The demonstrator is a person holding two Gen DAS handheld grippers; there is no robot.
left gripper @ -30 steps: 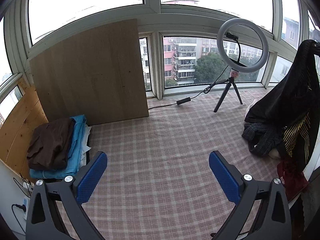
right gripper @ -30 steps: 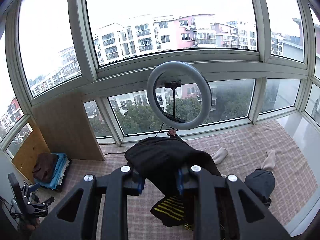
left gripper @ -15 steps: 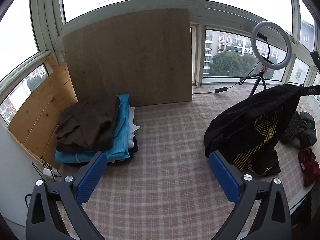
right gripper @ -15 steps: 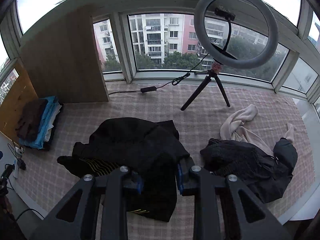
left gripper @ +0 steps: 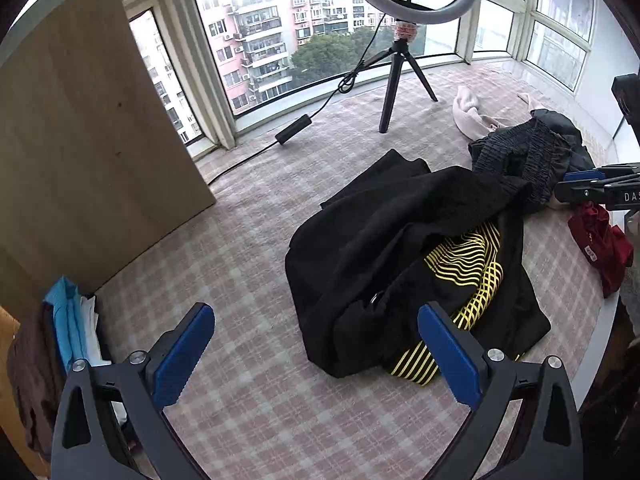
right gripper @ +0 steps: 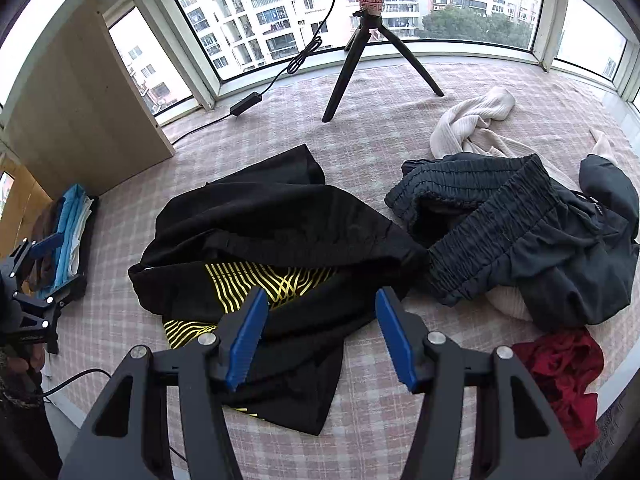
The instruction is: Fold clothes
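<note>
A black garment with yellow line print (left gripper: 404, 256) lies crumpled on the checked cloth surface (left gripper: 248, 264); it also shows in the right wrist view (right gripper: 276, 232). My left gripper (left gripper: 316, 352) is open and empty, hovering at the garment's near left edge. My right gripper (right gripper: 320, 332) is open and empty just above the garment's near edge. The right gripper also shows at the right edge of the left wrist view (left gripper: 596, 188).
A pile of dark pleated clothes (right gripper: 520, 232), a cream garment (right gripper: 472, 124) and a red garment (right gripper: 560, 368) lie to the right. A folded stack (right gripper: 68, 232) sits at the left by a wooden board (left gripper: 88, 132). A ring light tripod (right gripper: 360, 56) stands at the back.
My right gripper has opened and let go of the black garment, which now lies on the surface. My left gripper has swung right, toward the garment.
</note>
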